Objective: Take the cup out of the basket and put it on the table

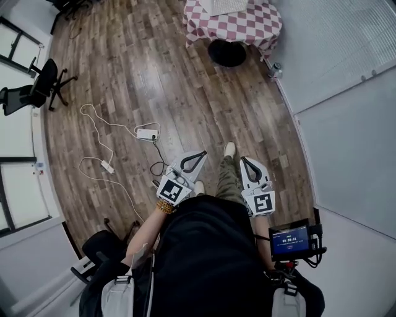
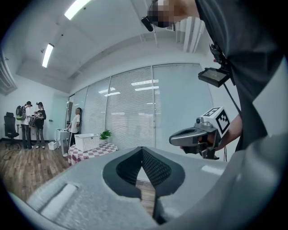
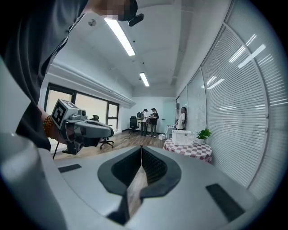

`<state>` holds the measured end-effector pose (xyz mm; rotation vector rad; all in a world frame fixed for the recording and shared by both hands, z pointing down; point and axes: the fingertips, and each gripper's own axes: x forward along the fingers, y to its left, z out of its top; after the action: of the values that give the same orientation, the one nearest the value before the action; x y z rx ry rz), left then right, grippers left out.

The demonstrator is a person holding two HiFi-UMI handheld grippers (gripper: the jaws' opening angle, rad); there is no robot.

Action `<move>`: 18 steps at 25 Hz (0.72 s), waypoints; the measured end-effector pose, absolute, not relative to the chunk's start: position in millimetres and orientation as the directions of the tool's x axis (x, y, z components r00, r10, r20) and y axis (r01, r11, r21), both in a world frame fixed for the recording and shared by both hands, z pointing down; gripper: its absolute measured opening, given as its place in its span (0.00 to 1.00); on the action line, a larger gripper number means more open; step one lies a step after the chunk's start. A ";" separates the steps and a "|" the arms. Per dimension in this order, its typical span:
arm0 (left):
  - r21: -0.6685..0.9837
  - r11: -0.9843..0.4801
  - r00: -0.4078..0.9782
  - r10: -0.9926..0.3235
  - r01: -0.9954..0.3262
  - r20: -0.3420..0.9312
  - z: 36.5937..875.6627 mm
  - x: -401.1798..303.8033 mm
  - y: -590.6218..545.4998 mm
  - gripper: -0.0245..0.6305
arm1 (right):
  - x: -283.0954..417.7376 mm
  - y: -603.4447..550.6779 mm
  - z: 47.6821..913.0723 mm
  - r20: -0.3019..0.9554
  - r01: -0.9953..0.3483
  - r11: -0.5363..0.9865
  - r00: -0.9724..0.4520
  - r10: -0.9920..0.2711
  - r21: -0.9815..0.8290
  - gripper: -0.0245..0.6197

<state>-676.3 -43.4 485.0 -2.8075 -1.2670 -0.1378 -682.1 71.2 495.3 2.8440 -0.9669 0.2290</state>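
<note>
The left gripper [image 2: 142,149] has its jaws clenched, the ribbed pads meeting with nothing between them. The right gripper [image 3: 141,147] is clenched too, pads together and empty. In the head view both are held close to the person's waist, side by side and a little apart, with their tips pointing toward 12 o'clock over the wooden floor [image 1: 154,74].

The white slatted basket [image 1: 226,6] stands on a round surface [image 1: 247,28] covered with a red-and-white checkered cloth. In the head view it lies at about 12 to 1 o'clock, well apart from both grippers. The cup cannot be made out in any view, and the inside of the basket is not visible from here. In the right gripper view a small potted plant [image 3: 204,134] shows just beside the basket, toward 3 o'clock, against the blinds.

On the floor at 10 o'clock from the grippers lies a white power strip [image 1: 147,134] with looping cords. A black office chair [image 1: 40,86] stands farther out at 9 to 10 o'clock. A small lit screen [image 1: 289,238] sits at the person's right hip. Several people [image 3: 148,117] stand at the far end of the room.
</note>
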 end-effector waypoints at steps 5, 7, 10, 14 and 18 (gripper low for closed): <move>-0.018 -0.658 0.651 0.742 0.753 0.160 487.6 -617.3 -15.2 0.04 | -609.3 81.4 499.5 0.166 -0.664 -0.745 0.743 -0.649 0.059 0.05; -0.031 -0.644 0.637 0.747 0.764 0.193 487.8 -594.8 0.8 0.04 | -584.2 89.1 498.9 0.166 -0.685 -0.727 0.724 -0.670 0.054 0.05; -0.041 -0.623 0.614 0.755 0.781 0.231 486.5 -560.9 31.1 0.04 | -548.6 110.5 498.6 0.159 -0.694 -0.719 0.715 -0.681 0.039 0.05; -0.023 -0.601 0.585 0.769 0.799 0.259 487.6 -513.5 75.8 0.04 | -503.4 147.3 504.1 0.156 -0.674 -0.739 0.730 -0.665 0.005 0.05; -0.024 -0.564 0.549 0.792 0.825 0.266 488.3 -475.4 123.8 0.04 | -463.2 186.4 509.6 0.168 -0.642 -0.766 0.752 -0.637 -0.033 0.05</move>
<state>-475.4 123.8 488.3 -2.6343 -1.3844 -0.3394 -463.2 186.4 509.6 2.9153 -1.0646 0.2648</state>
